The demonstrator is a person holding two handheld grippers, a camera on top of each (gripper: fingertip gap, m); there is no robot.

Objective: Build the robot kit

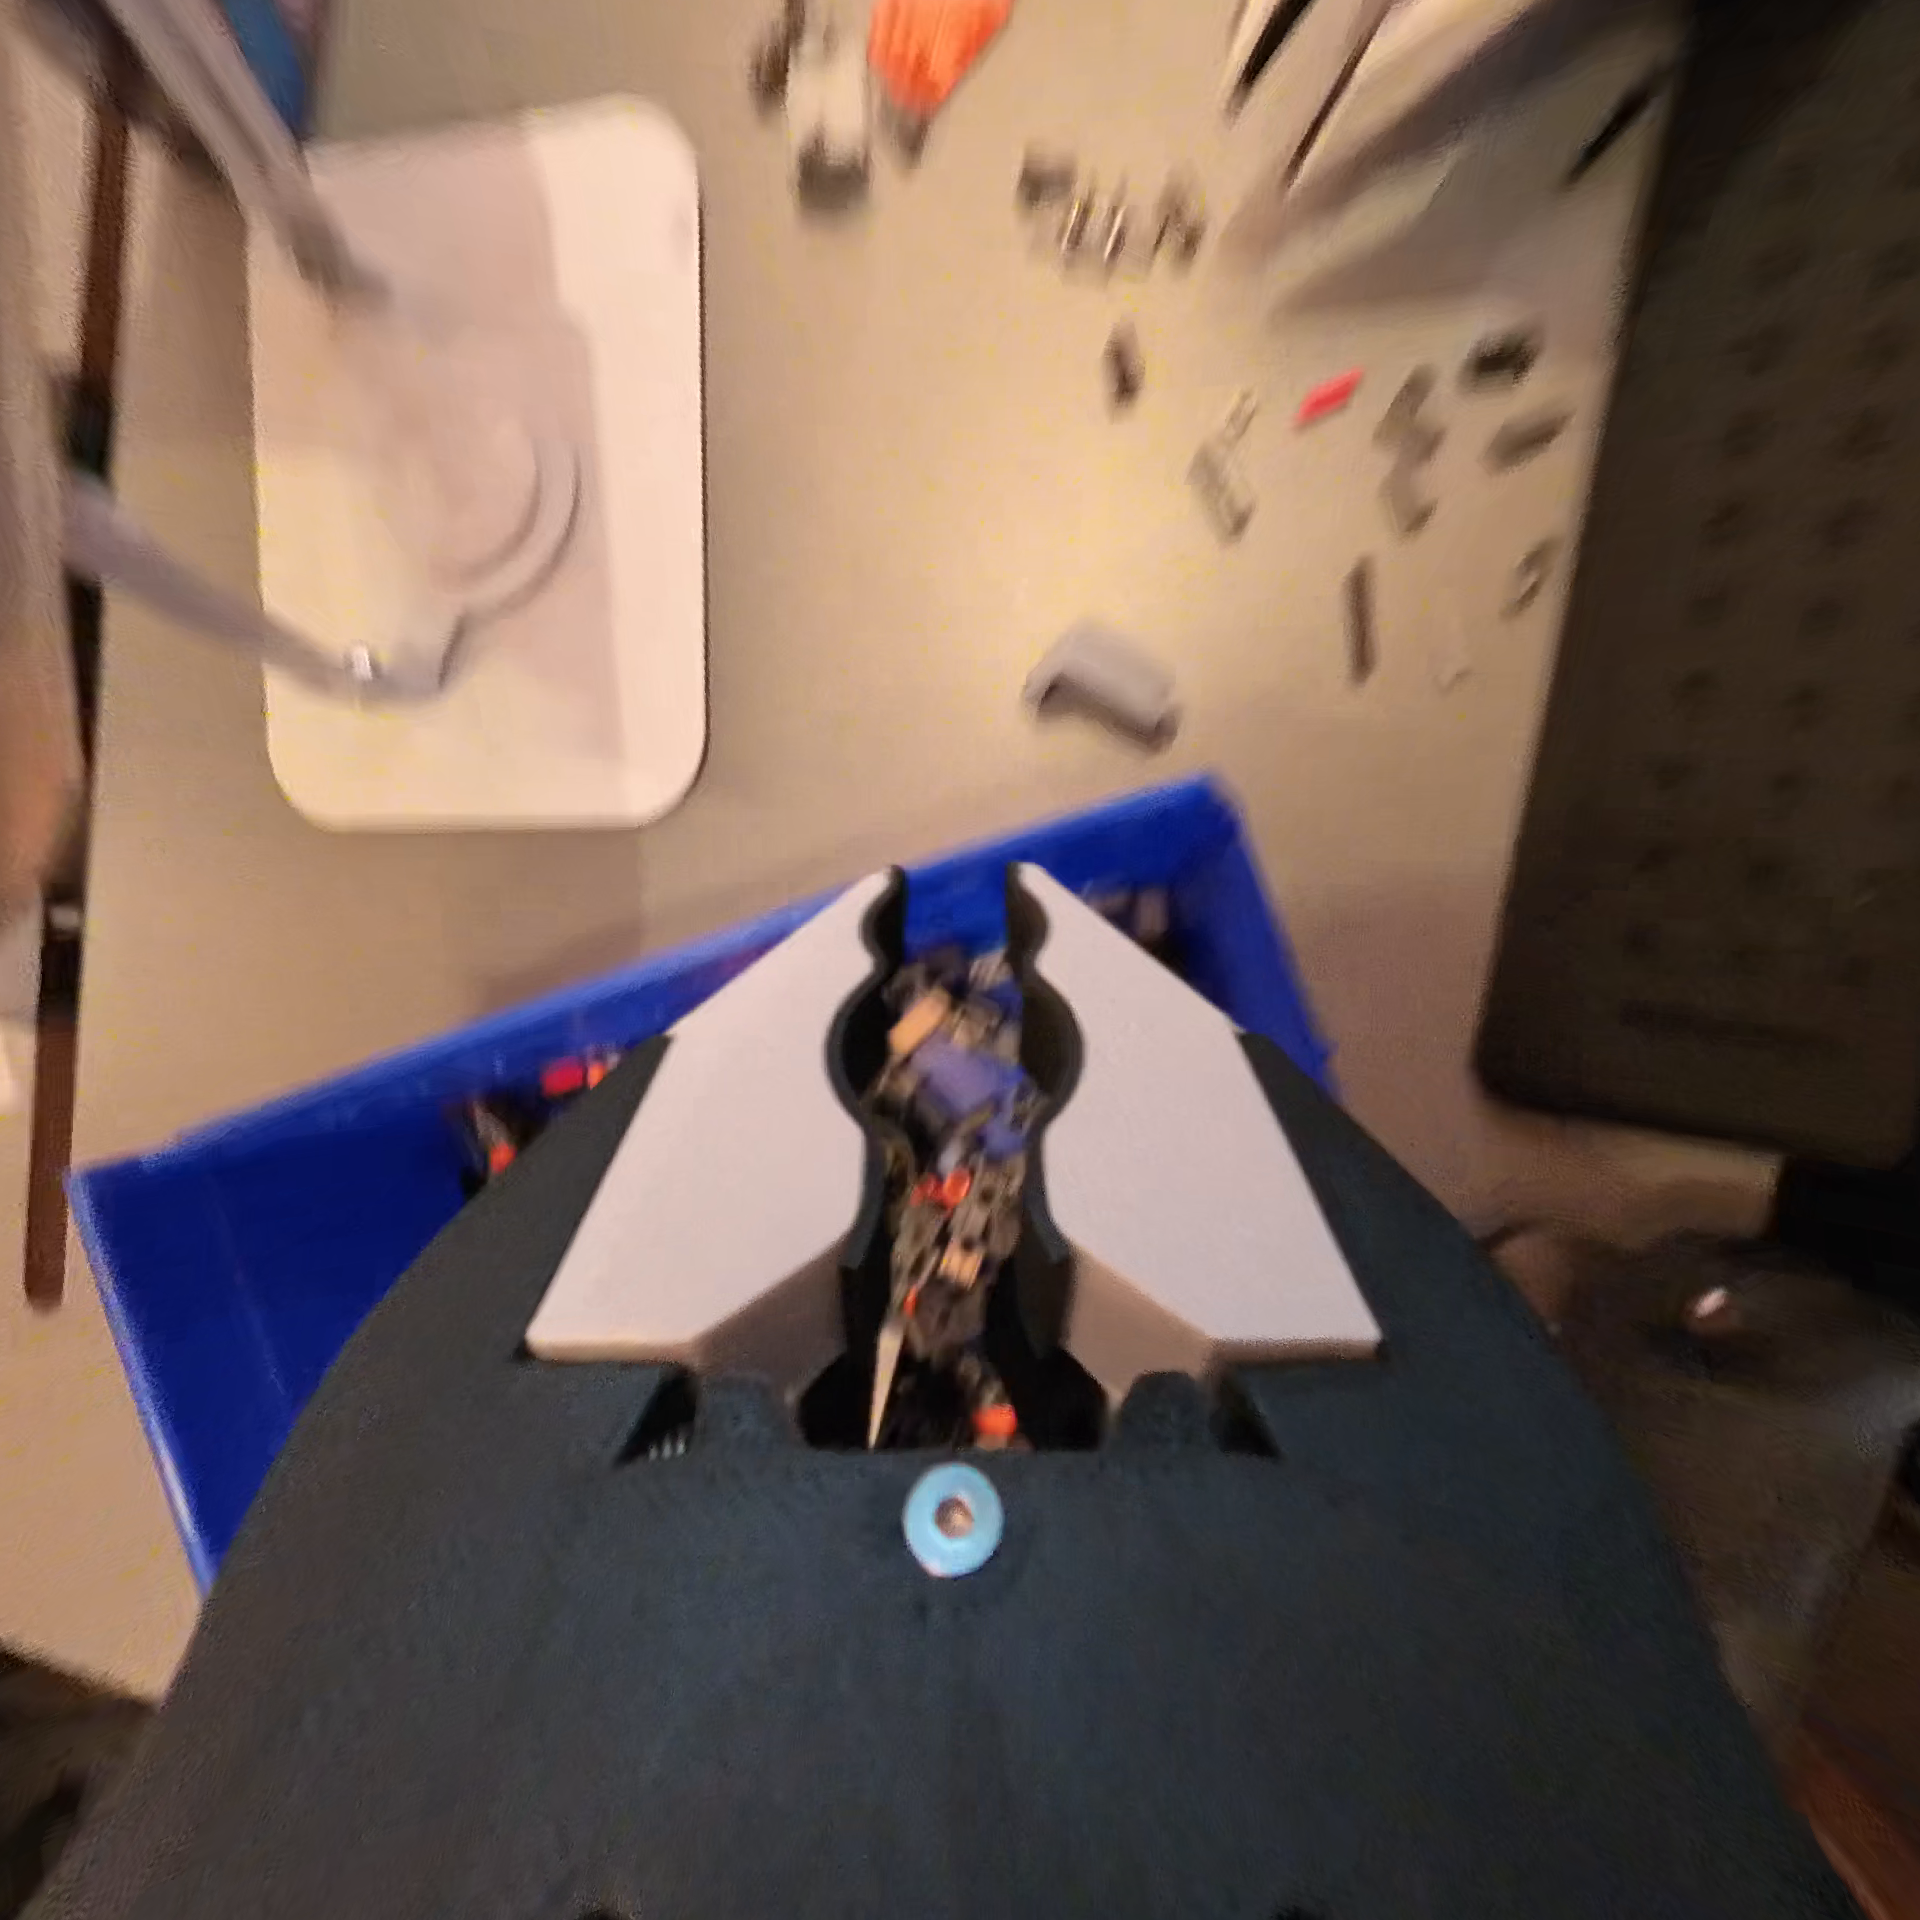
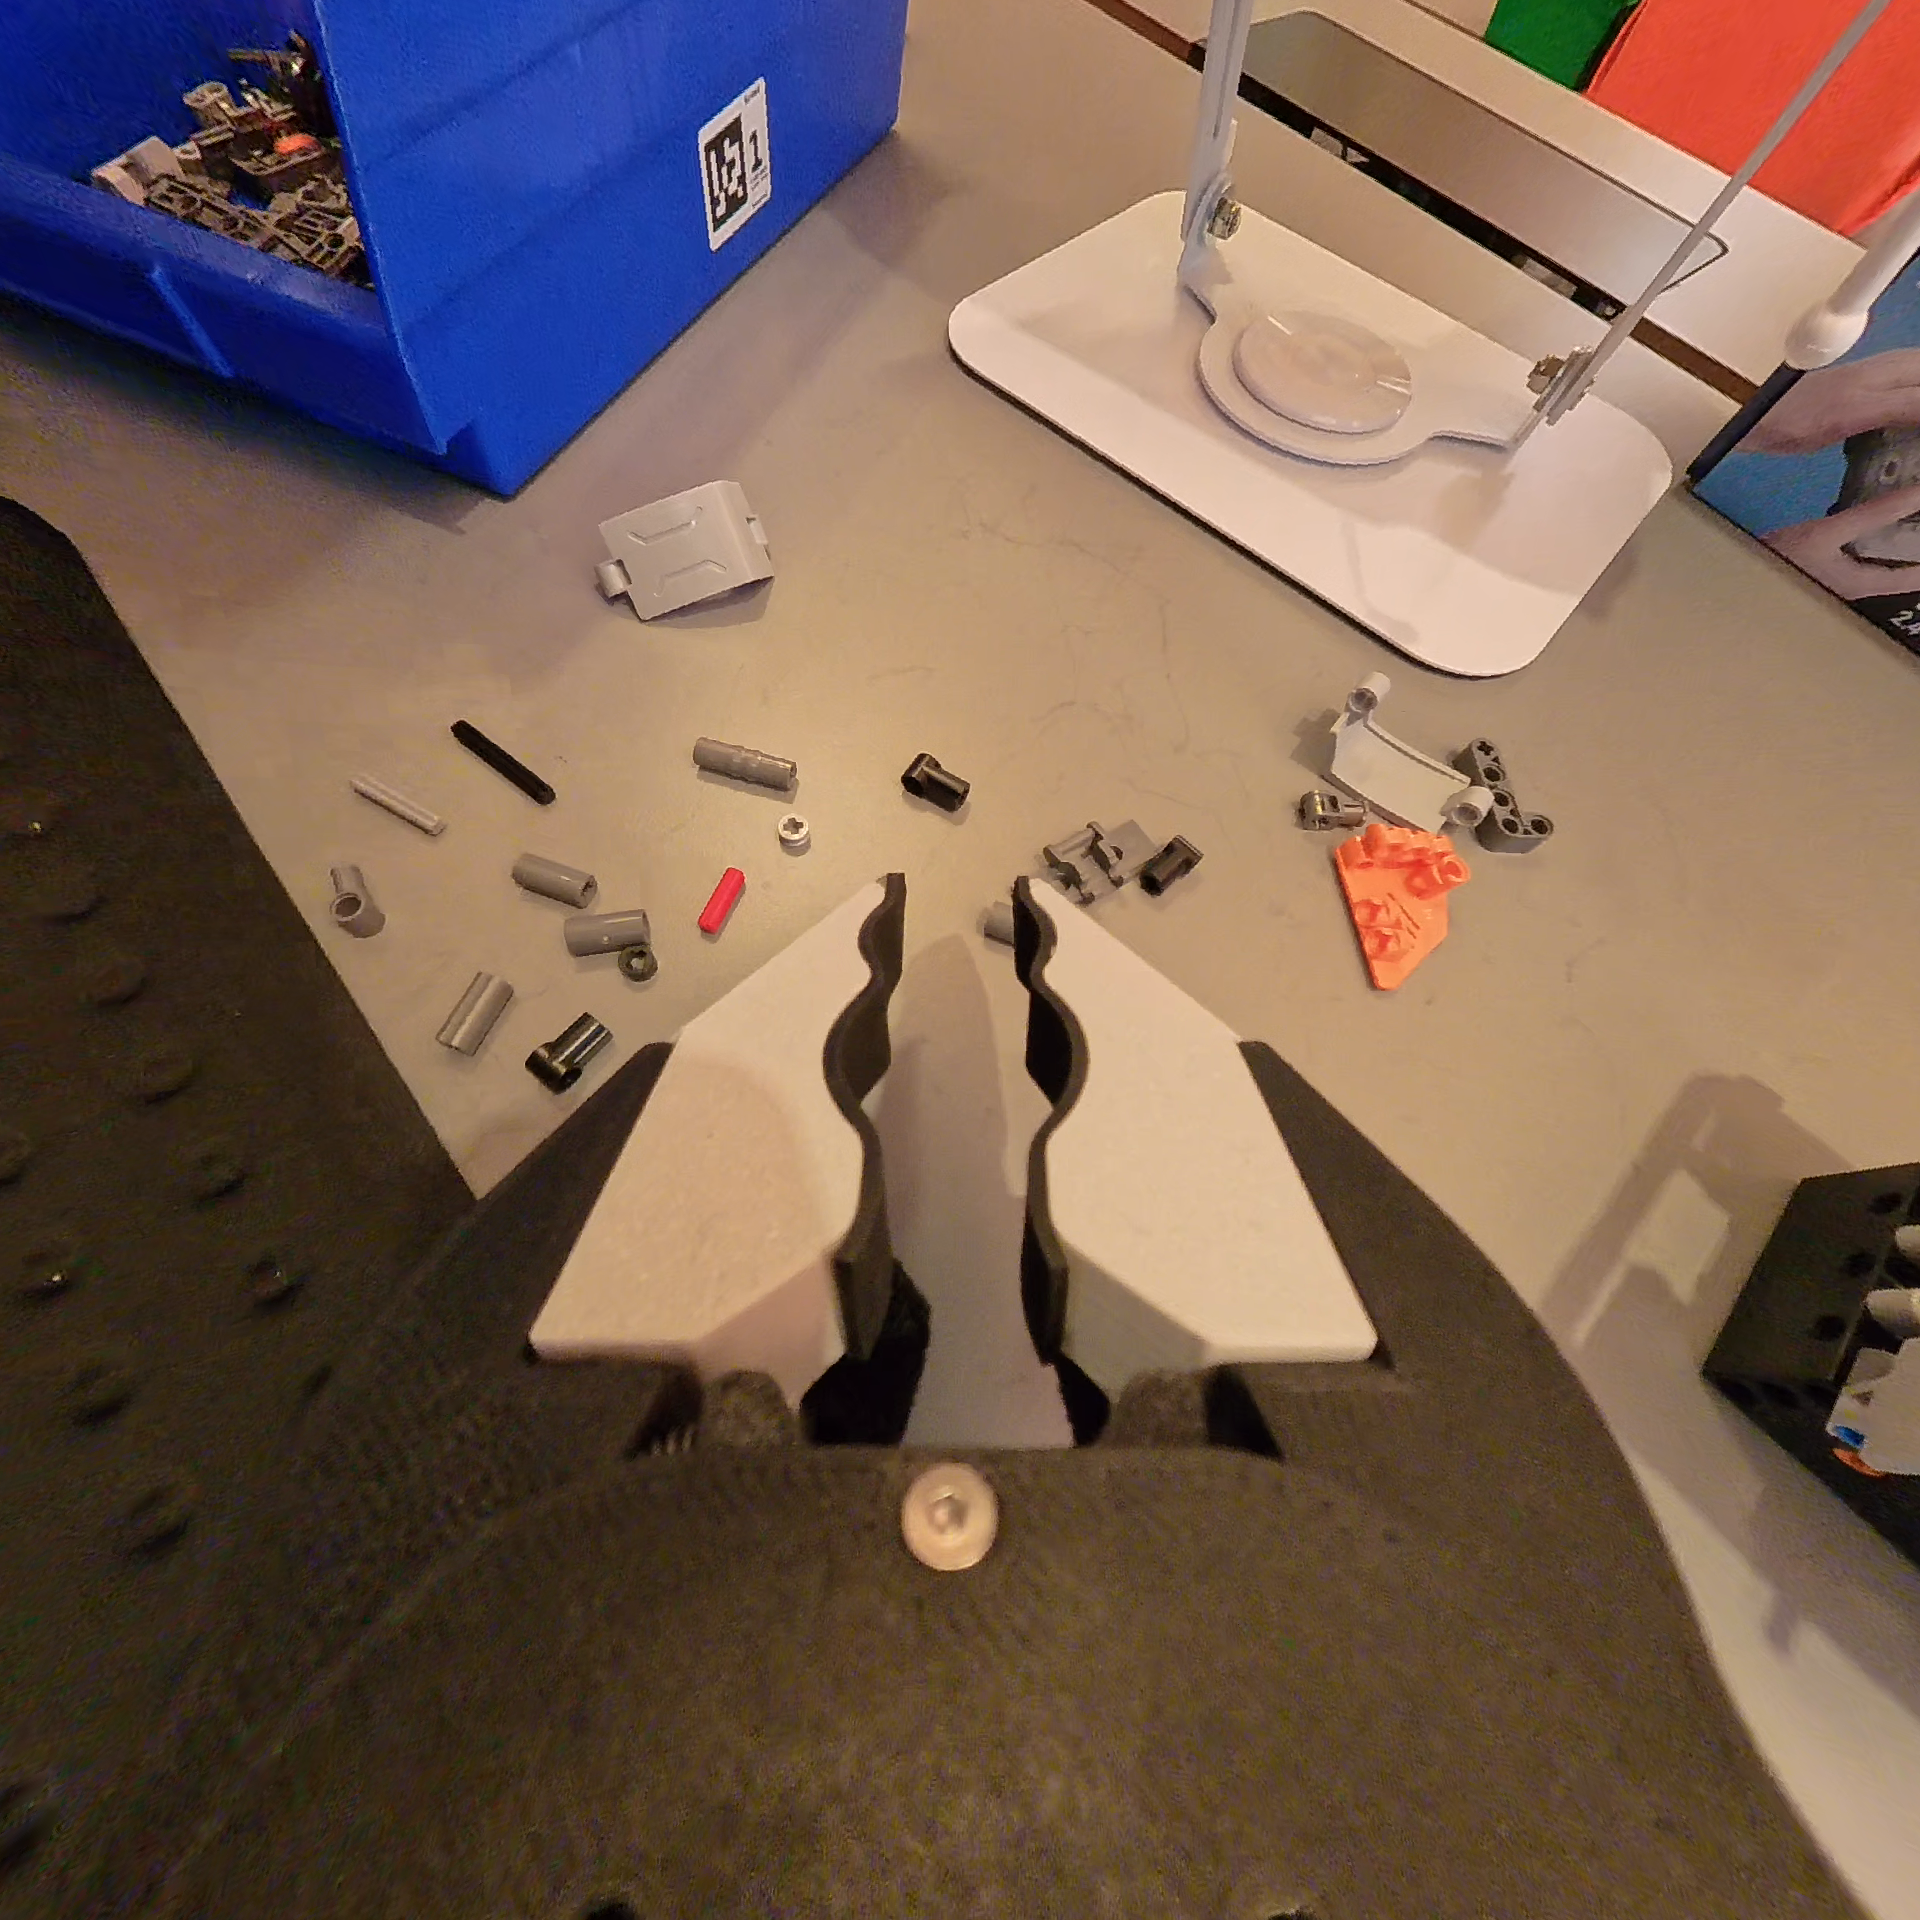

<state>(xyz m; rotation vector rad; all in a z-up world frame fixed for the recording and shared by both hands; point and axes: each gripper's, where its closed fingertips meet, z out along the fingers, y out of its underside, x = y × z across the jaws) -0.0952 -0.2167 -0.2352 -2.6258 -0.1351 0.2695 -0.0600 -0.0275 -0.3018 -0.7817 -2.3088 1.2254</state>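
The blue bin holds mixed small building parts; the left gripper hangs over its open top, jaws narrowly parted and empty. The right gripper, jaws likewise narrow and empty, hovers above loose pieces spread apart on the surface, nearest a grey connector; the orange plate lies farther right.

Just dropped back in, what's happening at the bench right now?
A person holds two grippers, both open and empty. The left gripper hangs over the blue bin of mixed small building parts; its view is motion-blurred. The right gripper hovers over loose parts on the grey table, a small grey piece just off its tip, a red pin nearby.
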